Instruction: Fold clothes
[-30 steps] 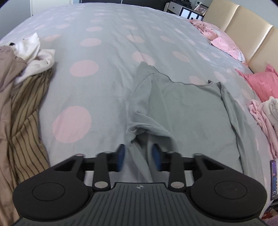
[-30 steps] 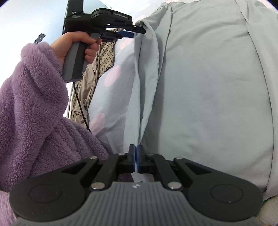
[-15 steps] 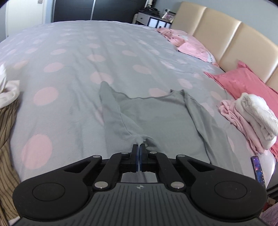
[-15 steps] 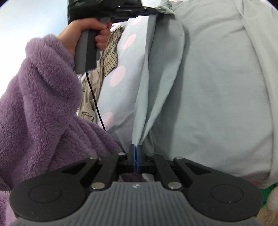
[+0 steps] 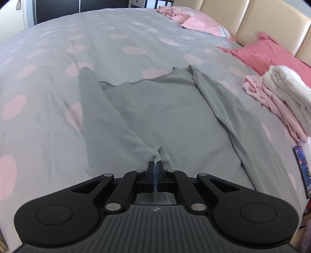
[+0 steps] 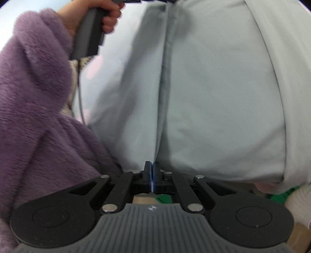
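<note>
A grey long-sleeved top [image 5: 165, 116] lies spread on the dotted bedspread [image 5: 48, 109], both sleeves folded in along its sides. My left gripper [image 5: 155, 165] is shut on a pinch of the left folded edge near me. In the right wrist view the same top [image 6: 213, 97] fills the frame, and my right gripper [image 6: 151, 165] is shut on its folded edge at the near end. A hand [image 6: 105, 17] in a purple fleece sleeve [image 6: 33, 97] holds the left gripper's handle at the top of that view.
Folded pink and white clothes [image 5: 279, 101] are stacked at the bed's right side beside pink pillows [image 5: 266, 52] and a beige headboard [image 5: 252, 19]. A phone [image 5: 302, 167] lies at the right edge. Green cloth [image 6: 281, 194] shows below the top in the right wrist view.
My left gripper closed on the top's left edge and carried it rightward over the body. The striped and beige clothes slid out of its view. The right gripper stayed shut on the edge.
</note>
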